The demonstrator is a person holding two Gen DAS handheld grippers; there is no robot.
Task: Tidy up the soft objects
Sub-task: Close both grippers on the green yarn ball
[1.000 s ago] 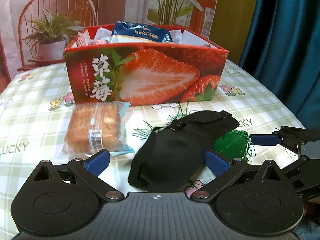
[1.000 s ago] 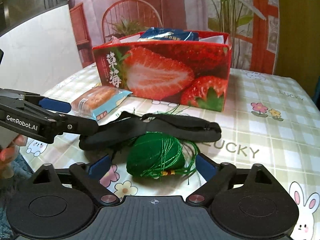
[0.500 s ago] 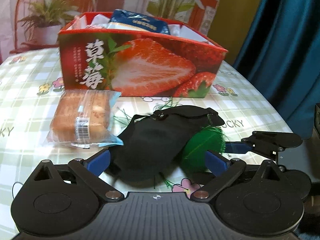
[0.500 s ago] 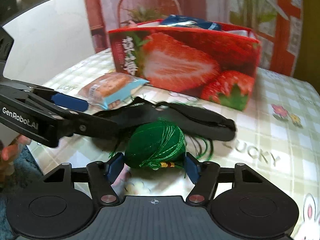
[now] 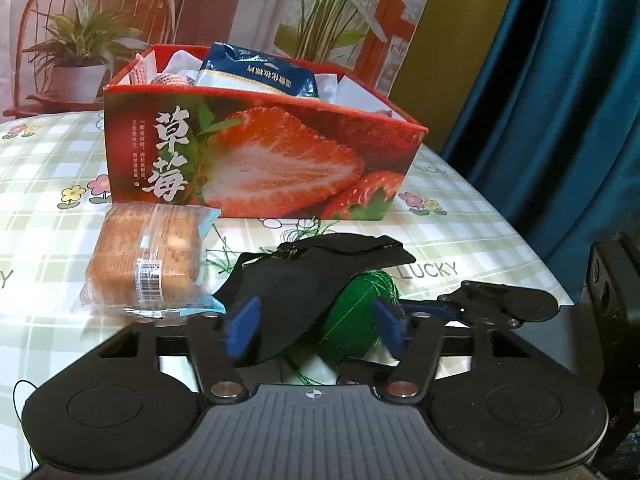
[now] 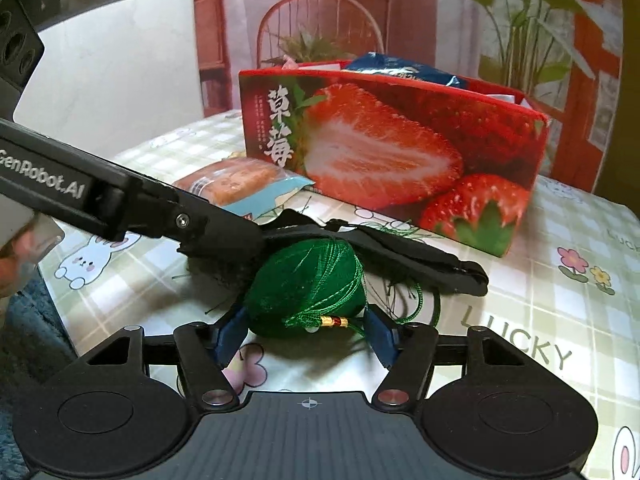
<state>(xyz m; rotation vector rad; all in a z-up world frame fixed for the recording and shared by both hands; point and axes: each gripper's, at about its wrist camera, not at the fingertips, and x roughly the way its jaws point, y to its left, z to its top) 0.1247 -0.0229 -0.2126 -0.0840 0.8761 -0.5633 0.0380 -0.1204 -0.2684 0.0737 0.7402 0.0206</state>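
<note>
Green thread ball on table, black eye mask draped over it.

The left gripper is showing a matte black body with a ribbed grey plate, a small white crosshair mark at its centre, and two round discs at the sides. Silver screws are sitting at the base of its black linkage bars, and blue pads are lining the jaws. The right gripper is wearing the same black frame, silver screws and blue pads. White "GenRobot.AI" lettering is running along the left gripper's black side, beside a small screw.
</note>
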